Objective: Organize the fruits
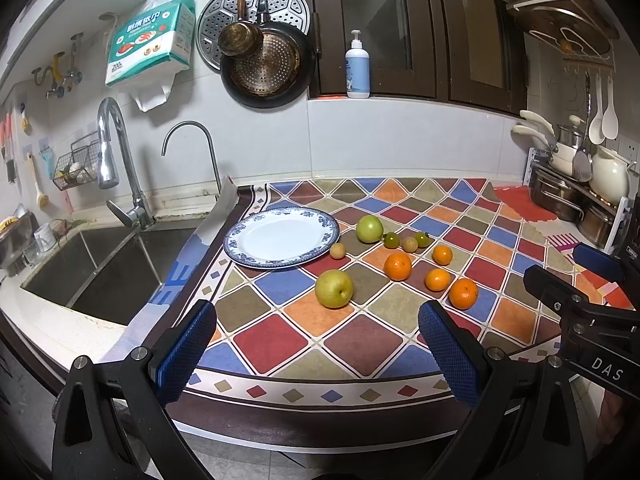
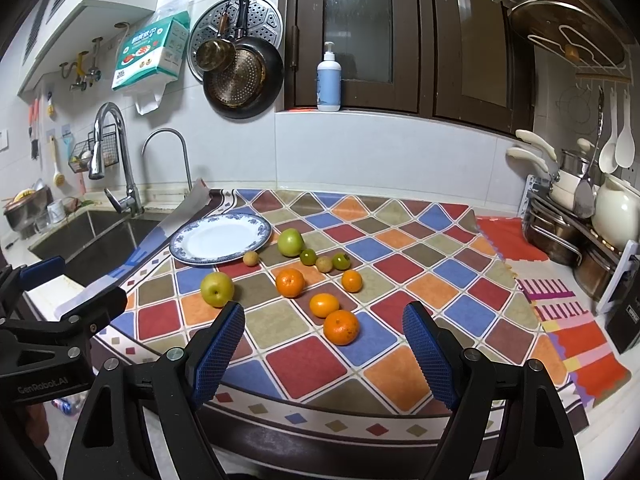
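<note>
A blue-rimmed white plate (image 1: 280,238) (image 2: 220,239) lies bare on the patterned cloth. Right of it lie a yellow-green pear (image 1: 334,289) (image 2: 217,289), a green apple (image 1: 369,229) (image 2: 291,242), several oranges such as the nearest one (image 1: 463,293) (image 2: 341,327), two small green tomatoes (image 1: 391,240) (image 2: 308,257) and two small tan fruits (image 1: 337,250) (image 2: 251,258). My left gripper (image 1: 316,354) is open and empty over the cloth's front edge, short of the pear. My right gripper (image 2: 324,354) is open and empty, short of the nearest orange.
A steel sink (image 1: 104,268) with a tap (image 1: 116,168) lies left of the cloth. A rack of pots and a white kettle (image 2: 616,208) stands at the right. Pans (image 1: 264,64) hang on the back wall. A soap bottle (image 2: 329,80) stands on the sill.
</note>
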`<state>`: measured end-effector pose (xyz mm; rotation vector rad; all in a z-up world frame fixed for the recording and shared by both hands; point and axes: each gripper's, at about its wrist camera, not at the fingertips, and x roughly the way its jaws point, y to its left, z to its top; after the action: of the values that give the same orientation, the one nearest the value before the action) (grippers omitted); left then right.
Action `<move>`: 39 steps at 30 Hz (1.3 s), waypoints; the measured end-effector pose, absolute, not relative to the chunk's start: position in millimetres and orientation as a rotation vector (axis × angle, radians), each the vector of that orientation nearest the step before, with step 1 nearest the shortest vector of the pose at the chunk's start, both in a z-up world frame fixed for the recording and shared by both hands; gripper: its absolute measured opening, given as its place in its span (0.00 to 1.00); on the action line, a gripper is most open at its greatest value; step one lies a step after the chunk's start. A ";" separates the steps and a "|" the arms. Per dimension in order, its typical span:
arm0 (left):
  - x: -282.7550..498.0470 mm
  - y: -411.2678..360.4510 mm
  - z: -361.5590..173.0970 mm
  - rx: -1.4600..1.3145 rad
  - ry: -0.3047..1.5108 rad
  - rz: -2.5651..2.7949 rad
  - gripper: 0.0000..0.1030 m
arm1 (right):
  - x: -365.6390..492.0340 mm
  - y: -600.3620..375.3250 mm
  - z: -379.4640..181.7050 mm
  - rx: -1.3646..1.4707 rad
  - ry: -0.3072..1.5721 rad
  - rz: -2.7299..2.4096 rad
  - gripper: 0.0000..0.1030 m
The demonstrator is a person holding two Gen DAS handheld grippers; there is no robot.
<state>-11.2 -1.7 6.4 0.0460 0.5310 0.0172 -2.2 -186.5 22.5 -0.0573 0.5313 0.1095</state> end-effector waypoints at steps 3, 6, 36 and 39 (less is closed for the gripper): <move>-11.1 -1.7 6.5 0.046 0.531 0.017 1.00 | -2.1 -186.7 22.7 -0.057 0.532 0.111 0.79; -11.2 -1.7 6.3 0.046 0.532 0.017 1.00 | -2.0 -186.6 22.6 -0.057 0.532 0.111 0.79; 60.8 2.7 -29.9 0.134 0.663 -0.064 0.98 | 57.1 -176.1 -21.8 0.007 0.714 0.084 0.79; 76.7 3.7 -37.8 0.150 0.684 -0.090 0.97 | 69.0 -174.4 -31.0 0.018 0.745 0.059 0.79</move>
<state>76.7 3.7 -37.8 0.1496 0.6843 -0.0896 69.0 -174.4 -31.0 0.0182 0.7448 0.0586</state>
